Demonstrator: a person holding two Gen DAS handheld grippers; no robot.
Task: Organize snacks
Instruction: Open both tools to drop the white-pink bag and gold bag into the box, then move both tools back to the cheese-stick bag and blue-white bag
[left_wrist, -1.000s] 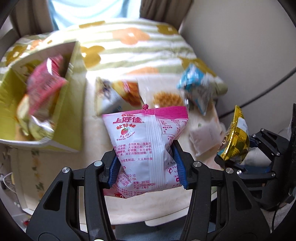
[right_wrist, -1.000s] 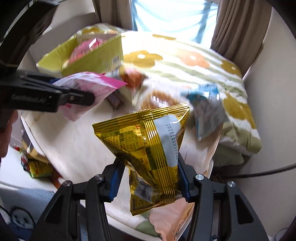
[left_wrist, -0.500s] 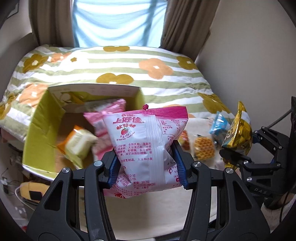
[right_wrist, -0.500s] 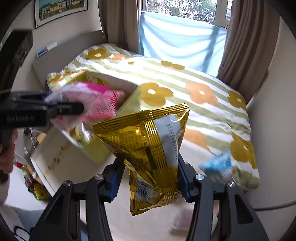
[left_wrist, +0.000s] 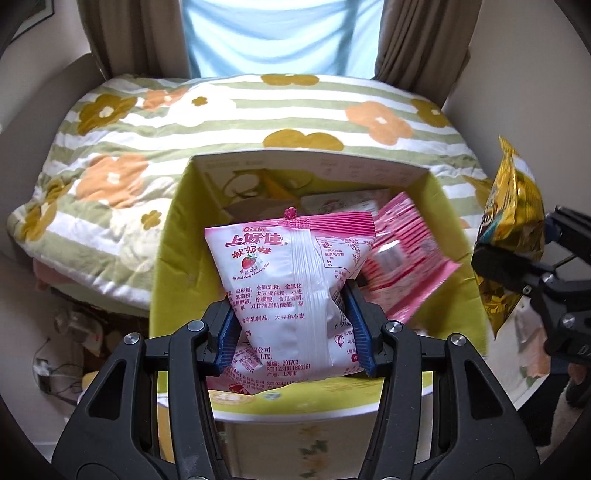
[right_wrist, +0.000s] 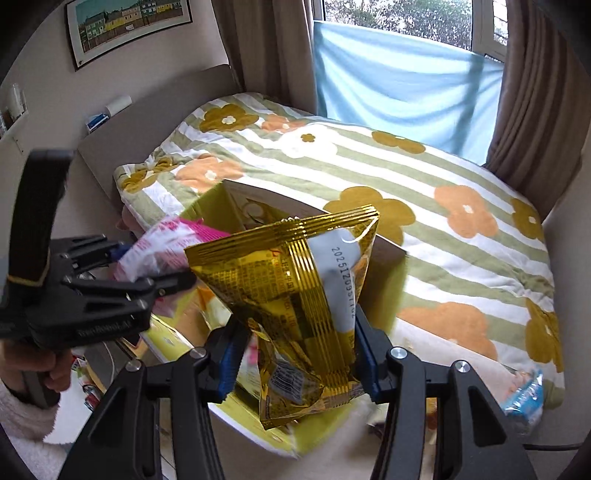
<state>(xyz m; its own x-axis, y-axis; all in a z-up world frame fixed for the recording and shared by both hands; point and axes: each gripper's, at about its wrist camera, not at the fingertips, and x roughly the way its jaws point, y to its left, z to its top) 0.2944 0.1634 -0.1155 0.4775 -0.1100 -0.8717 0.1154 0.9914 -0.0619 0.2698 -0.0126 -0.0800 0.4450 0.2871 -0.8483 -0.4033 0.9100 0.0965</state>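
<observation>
My left gripper (left_wrist: 293, 328) is shut on a pink and white strawberry candy bag (left_wrist: 291, 288) and holds it over an open yellow-green cardboard box (left_wrist: 166, 266). Another pink packet (left_wrist: 406, 258) and several other snacks lie inside the box. At the right edge of the left wrist view a gold foil snack bag (left_wrist: 513, 225) is pinched by the other gripper. In the right wrist view my right gripper (right_wrist: 295, 350) is shut on that gold foil bag (right_wrist: 295, 295), above the box (right_wrist: 218, 206). The left gripper (right_wrist: 147, 280) with its pink bag (right_wrist: 166, 247) hangs at the left.
The box rests on a bed with a green-striped flowered blanket (left_wrist: 258, 118). A blue snack packet (right_wrist: 524, 398) lies at the bed's near right corner. A headboard (right_wrist: 155, 122), curtains and a window stand behind. A person's hand (right_wrist: 40, 369) grips the left tool. Clutter sits on the floor (left_wrist: 66, 332) at the left.
Both grippers have swept left across the bed with their bags still held. The box, earlier off to the left, now lies straight under the pink bag.
</observation>
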